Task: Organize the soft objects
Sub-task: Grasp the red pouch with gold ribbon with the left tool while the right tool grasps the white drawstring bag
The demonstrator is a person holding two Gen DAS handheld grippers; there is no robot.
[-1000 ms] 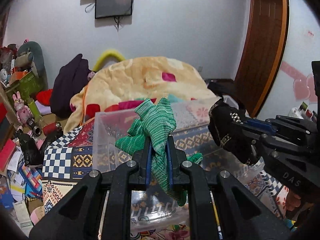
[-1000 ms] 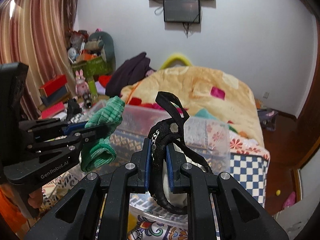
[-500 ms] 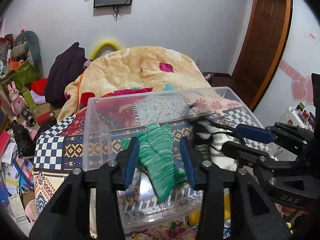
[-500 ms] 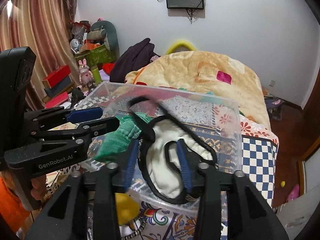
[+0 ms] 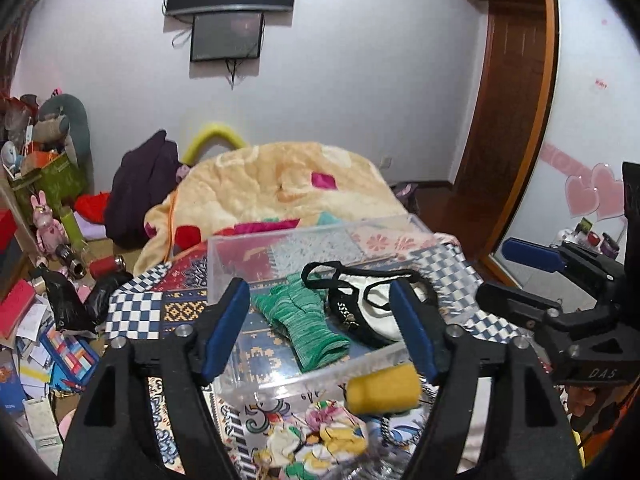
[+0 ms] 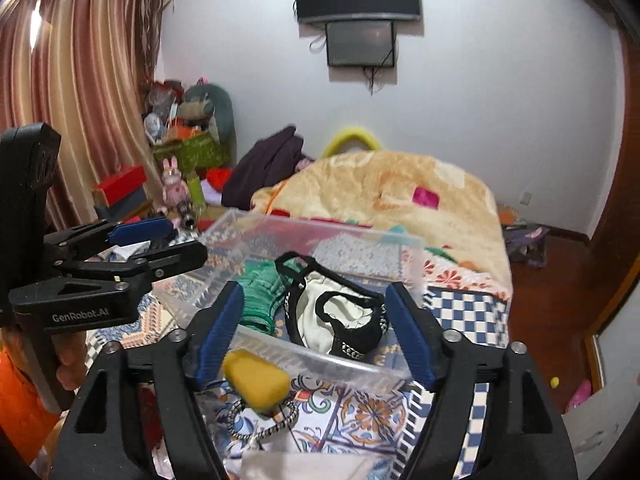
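A clear plastic box (image 5: 224, 264) stands on the patterned bed cover. A green knit glove (image 5: 308, 328) lies inside it, and a black-and-white cloth with black straps (image 5: 372, 312) lies beside it on the right. Both also show in the right wrist view: the glove (image 6: 258, 296) and the cloth (image 6: 336, 316) in the box (image 6: 320, 356). My left gripper (image 5: 320, 328) is open and empty, just in front of the box. My right gripper (image 6: 316, 328) is open and empty, also in front of it. A yellow sponge (image 5: 382, 394) lies before the box.
A floral cloth (image 5: 316, 436) and a black-and-white cord (image 6: 256, 420) lie near the front of the box. A peach blanket (image 5: 280, 184) is heaped behind it. Toys, boxes and papers clutter the left side (image 5: 48, 288). A wooden door (image 5: 508, 120) is on the right.
Both grippers opened over the box and let go: the green glove and the black-and-white cloth now lie inside it. Both grippers have pulled back from the box, jaws wide.
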